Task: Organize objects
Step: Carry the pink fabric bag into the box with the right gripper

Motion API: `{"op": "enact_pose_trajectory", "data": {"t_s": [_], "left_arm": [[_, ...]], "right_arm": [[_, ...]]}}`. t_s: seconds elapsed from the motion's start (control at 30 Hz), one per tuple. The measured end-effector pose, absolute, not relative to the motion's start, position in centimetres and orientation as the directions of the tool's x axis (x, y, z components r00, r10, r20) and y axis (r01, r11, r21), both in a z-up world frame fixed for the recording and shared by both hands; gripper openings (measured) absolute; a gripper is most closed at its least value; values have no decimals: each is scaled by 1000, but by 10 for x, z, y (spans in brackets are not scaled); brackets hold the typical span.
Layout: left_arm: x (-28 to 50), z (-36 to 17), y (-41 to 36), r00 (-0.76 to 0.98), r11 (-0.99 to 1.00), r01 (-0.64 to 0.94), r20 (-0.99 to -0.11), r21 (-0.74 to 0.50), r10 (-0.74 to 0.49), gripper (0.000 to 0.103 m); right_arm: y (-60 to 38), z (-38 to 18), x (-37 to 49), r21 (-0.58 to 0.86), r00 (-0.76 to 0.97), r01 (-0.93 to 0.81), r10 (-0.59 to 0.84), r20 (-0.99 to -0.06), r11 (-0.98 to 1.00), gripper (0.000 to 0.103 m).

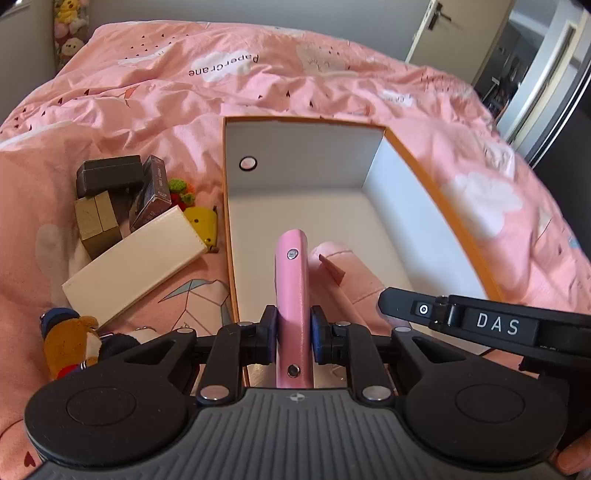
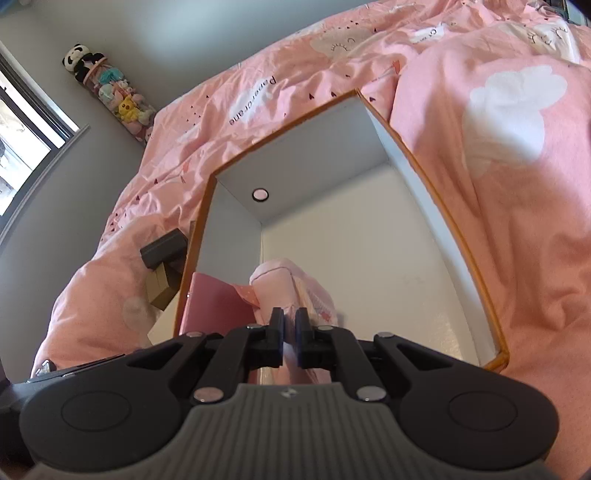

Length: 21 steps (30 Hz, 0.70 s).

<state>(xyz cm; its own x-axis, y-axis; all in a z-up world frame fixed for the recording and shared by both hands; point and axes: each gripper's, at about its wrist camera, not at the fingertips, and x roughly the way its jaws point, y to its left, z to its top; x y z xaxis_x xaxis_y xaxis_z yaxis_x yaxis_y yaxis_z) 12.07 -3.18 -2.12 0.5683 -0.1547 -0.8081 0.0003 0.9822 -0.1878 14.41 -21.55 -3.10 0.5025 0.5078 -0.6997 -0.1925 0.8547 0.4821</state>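
An open white box with an orange rim point(image 1: 413, 162) lies on the pink bed; it also shows in the right wrist view point(image 2: 436, 192). My left gripper point(image 1: 293, 332) is shut on a flat pink case point(image 1: 292, 280) held on edge over the box's near end. The case also shows in the right wrist view point(image 2: 214, 306). My right gripper point(image 2: 290, 332) is shut on a soft pink pouch point(image 2: 284, 284) inside the box beside the case. The pouch point(image 1: 343, 266) and the right gripper's arm point(image 1: 480, 325) show in the left wrist view.
Left of the box lies a pile: a cream box point(image 1: 136, 266), dark boxes point(image 1: 109, 175), a gold block point(image 1: 94, 218), a yellow item point(image 1: 201, 219), and plush toys point(image 1: 70, 339). Stuffed toys hang on the wall point(image 2: 110, 92). A door point(image 1: 454, 33) stands at far right.
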Motion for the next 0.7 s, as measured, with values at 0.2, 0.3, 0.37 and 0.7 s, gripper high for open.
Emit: {"op": "enact_pose_trajectory", "data": {"t_s": [0.2, 0.3, 0.37, 0.7], "left_arm": [[121, -31, -42, 523, 992, 24, -844, -123, -117, 21], [120, -33, -43, 517, 994, 35, -849, -105, -108, 22], [121, -34, -42, 514, 993, 40, -850, -107, -112, 22], [115, -25, -24, 547, 979, 49, -815, -197, -191, 41]], "right_arm": [[-207, -37, 140, 462, 486, -208, 501, -716, 862, 6], [-204, -38, 142, 457, 474, -211, 499, -726, 864, 6], [-203, -39, 143, 454, 465, -212, 498, -732, 865, 6], [-200, -42, 145, 461, 442, -196, 497, -746, 866, 3]]}}
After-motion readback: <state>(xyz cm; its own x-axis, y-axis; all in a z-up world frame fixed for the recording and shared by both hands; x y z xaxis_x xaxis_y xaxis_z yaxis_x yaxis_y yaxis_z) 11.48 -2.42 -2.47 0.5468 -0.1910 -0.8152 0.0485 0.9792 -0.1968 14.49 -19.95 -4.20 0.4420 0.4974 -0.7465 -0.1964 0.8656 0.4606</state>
